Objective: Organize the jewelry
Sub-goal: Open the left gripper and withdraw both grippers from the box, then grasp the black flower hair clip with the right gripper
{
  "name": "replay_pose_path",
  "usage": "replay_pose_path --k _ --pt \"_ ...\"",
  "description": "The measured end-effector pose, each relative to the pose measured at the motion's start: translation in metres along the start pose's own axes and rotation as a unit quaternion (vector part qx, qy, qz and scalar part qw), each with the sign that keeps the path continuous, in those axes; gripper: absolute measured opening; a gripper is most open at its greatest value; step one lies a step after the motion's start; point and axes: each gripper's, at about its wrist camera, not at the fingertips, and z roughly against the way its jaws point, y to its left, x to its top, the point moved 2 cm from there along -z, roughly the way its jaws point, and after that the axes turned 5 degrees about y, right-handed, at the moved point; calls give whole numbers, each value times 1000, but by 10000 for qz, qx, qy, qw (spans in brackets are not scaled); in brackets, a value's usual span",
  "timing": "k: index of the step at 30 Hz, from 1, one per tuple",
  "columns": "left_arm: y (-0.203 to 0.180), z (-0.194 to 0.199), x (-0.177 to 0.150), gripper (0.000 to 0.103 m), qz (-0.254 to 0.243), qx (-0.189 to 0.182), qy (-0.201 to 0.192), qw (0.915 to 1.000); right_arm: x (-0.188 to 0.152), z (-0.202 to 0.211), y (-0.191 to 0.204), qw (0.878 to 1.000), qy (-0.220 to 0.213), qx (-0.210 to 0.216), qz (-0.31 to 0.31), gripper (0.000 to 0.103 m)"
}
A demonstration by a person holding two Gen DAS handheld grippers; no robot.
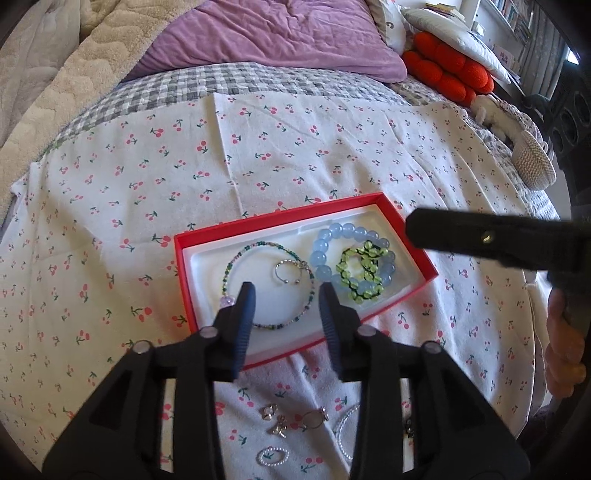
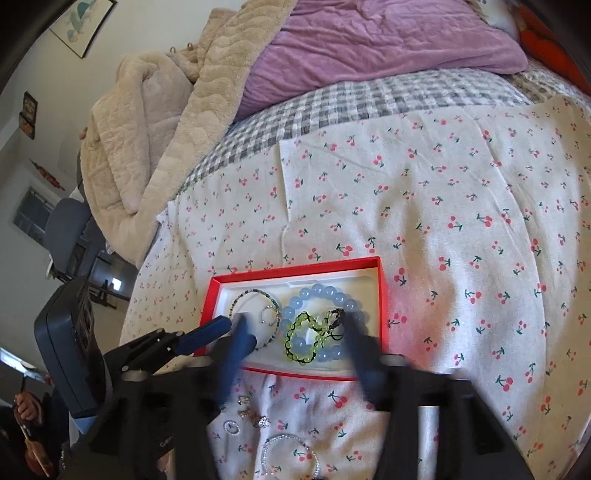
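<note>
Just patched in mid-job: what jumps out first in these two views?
The open red cardboard box with a white insert sits mid-frame on the cherry-print white cloth, holding a chunky pale-blue bead bracelet with a green bead bracelet lying on it. Both the left gripper and the right gripper hover open over the box. Small silver pieces lie loose on the cloth nearer the cameras.

Little can be read. In the right wrist view, pale letters (image 2: 165, 441) on the black body of the claw mount begin "Ce", and the rest blurs out. The small wall plaques (image 2: 29, 114) and the framed picture (image 2: 82, 26) carry marks too small to make out.
</note>
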Motion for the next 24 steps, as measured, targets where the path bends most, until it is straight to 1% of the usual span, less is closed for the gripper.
replay_pose_path --k 1,5,7,8,10,12,15,21,24 --pt "-1 2 -1 50 -15 26 -13 10000 -1 3 2 10000 -35 4 38 63" --pt "-1 12 -5 58 -13 51 -58 10000 -4 13 8 9999 -74 -8 134 63" --pt "-1 16 -8 67 -20 57 -44 10000 -7 16 11 9998 -69 -38 171 63" --pt "0 19 -10 69 -29 83 -44 10000 -10 18 12 9998 -61 -68 193 63" --pt "2 24 -15 78 -33 168 -26 9999 -14 20 14 9996 -38 -149 238 66" --pt "5 27 -20 81 -17 231 26 9997 -20 23 14 9993 -13 -237 290 71" --pt "12 31 -29 82 45 300 178 9994 -31 26 16 9986 40 -373 369 77" --pt "23 39 -52 84 165 472 529 9973 -55 25 19 9958 374 -653 522 79" --pt "25 42 -63 84 226 536 667 9961 -67 24 20 9945 545 -718 541 79"
